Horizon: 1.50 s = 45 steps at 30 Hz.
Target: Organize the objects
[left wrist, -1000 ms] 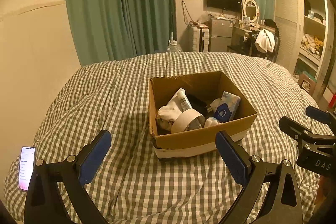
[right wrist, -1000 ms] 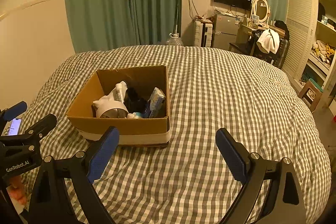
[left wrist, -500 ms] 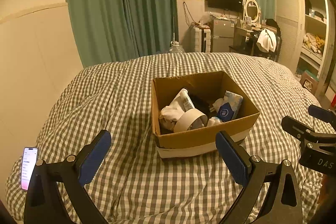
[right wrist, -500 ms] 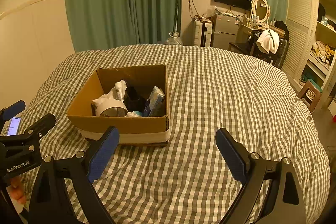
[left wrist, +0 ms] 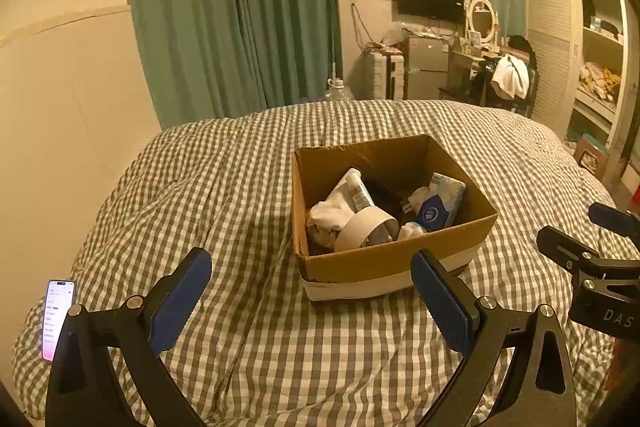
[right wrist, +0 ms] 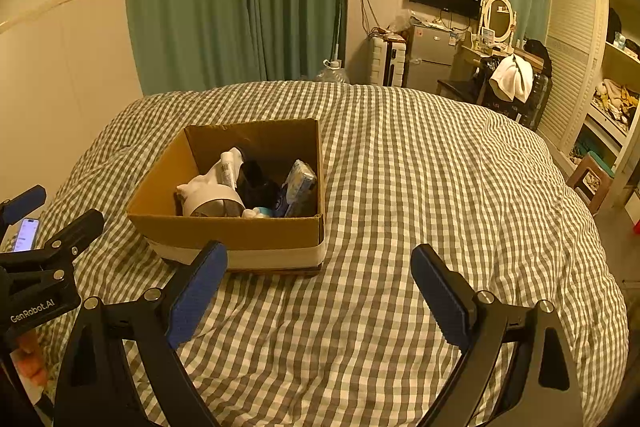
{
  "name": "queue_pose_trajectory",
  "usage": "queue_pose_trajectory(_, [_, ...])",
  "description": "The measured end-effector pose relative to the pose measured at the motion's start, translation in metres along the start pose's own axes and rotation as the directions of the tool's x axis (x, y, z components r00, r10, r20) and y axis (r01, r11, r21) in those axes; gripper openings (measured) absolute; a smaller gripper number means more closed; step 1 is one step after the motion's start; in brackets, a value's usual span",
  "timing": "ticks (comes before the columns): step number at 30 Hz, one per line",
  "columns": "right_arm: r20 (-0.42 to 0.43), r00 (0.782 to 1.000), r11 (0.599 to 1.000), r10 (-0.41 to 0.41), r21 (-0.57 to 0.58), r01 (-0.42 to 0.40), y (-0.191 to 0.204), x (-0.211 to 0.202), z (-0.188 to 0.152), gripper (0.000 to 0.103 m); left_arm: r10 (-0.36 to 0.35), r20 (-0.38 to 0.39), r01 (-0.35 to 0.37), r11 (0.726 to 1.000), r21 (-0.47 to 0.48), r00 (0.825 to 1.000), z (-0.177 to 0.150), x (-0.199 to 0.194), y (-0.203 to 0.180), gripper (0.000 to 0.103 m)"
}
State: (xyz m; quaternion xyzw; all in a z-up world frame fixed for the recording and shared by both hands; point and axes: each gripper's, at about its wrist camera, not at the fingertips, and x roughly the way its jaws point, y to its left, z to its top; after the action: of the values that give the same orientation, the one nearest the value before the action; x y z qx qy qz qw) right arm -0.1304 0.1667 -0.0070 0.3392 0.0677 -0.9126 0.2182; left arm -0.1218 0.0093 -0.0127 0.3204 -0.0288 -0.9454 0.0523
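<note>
An open cardboard box (left wrist: 400, 259) (right wrist: 232, 231) stands on the checked bed. It holds a white tube (left wrist: 358, 189), a roll of tape (left wrist: 366, 233), white cloth (left wrist: 326, 219), a blue tissue pack (left wrist: 440, 201) and a dark object. My left gripper (left wrist: 312, 291) is open and empty, held above the bed in front of the box. My right gripper (right wrist: 320, 287) is open and empty, to the right of the left one, also in front of the box. Each gripper shows at the edge of the other's view.
A lit phone (left wrist: 58, 319) lies at the bed's left edge. The checked duvet (right wrist: 440, 187) spreads wide to the right of the box. Green curtains, a fridge, a desk with a chair and shelves stand beyond the bed.
Both views have drifted slightly; the box sits a little lower and to the right in the left wrist view. Both grippers stay open and empty.
</note>
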Motion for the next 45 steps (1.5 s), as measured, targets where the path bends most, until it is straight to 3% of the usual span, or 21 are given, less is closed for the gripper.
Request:
queue_pose_trajectory(15, [-0.011,1.0,1.0,0.001,-0.004,-0.001,0.0013,0.0027,-0.0026,0.093,0.023,-0.039,-0.024,1.0,-0.019,0.999,-0.0019,0.0056,0.002,0.103])
queue_pose_trajectory(45, [-0.019,1.0,1.0,-0.001,-0.009,0.001,-0.0004,-0.0002,-0.0066,0.094,0.02,0.009,-0.02,1.0,-0.009,1.0,-0.0054,-0.0035,0.0014,0.103])
